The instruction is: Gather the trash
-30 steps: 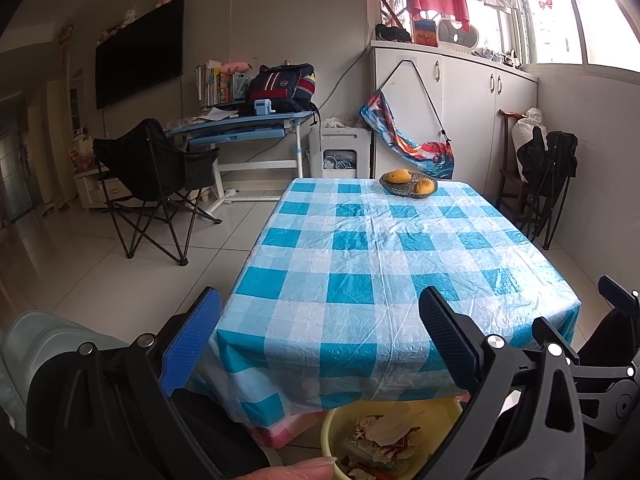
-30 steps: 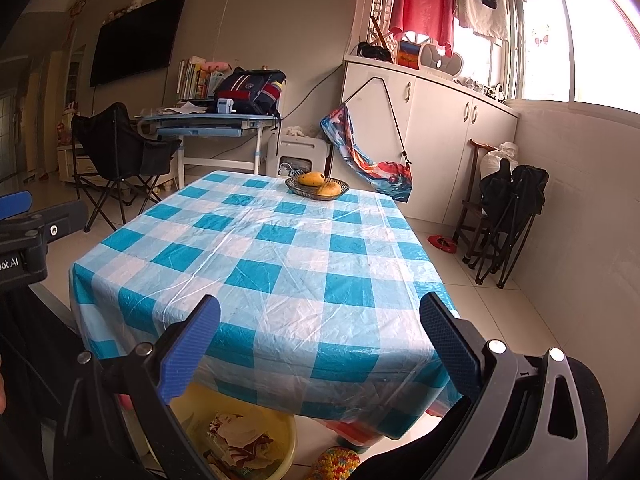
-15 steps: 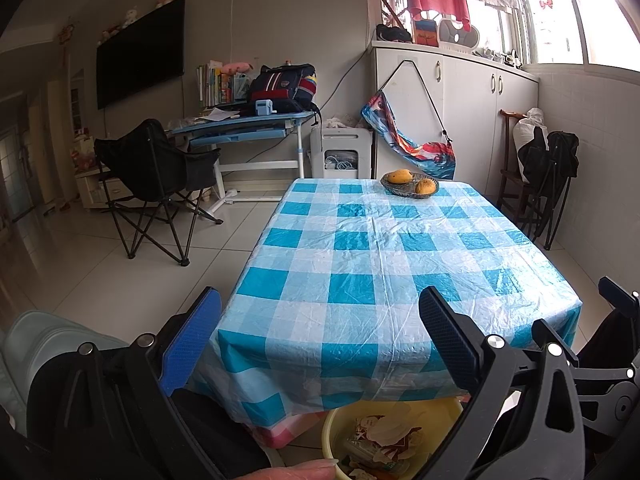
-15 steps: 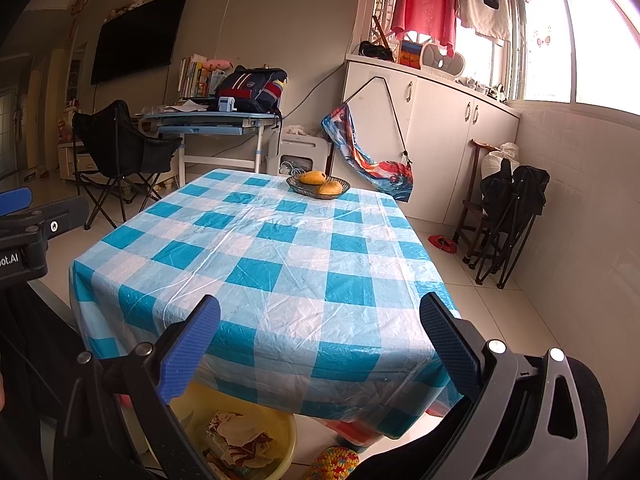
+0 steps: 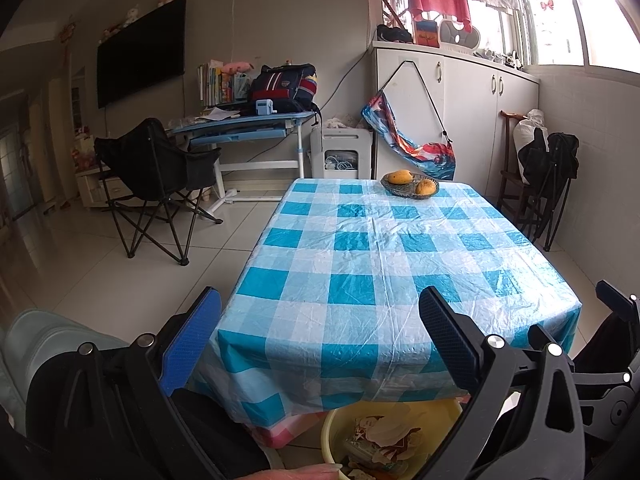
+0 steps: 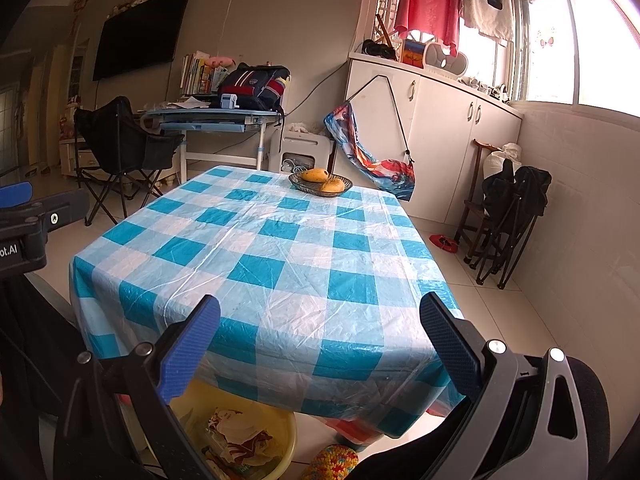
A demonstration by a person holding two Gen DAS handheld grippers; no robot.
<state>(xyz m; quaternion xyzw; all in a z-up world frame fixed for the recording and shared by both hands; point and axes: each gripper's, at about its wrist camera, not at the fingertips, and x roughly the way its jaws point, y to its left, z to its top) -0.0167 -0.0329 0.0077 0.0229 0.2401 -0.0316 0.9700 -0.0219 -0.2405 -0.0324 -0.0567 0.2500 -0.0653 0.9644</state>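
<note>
Left gripper [image 5: 320, 340] held level before the table [image 5: 400, 248], fingers wide apart, empty. Yellow basin [image 5: 334, 436] of crumpled trash [image 5: 384, 436] sits on the floor under the near edge, probably as the collection bin. Right gripper [image 6: 320, 344] likewise spread and empty, poised at the cloth's right corner; tabletop carries only a fruit basket [image 6: 320, 184].

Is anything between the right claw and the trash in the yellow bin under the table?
Partly. The yellow bin with trash sits on the floor, tucked under the near table edge, and the hanging checked tablecloth drapes over its far side. The open right claw is above it; the bin's near side looks unobstructed.
</note>
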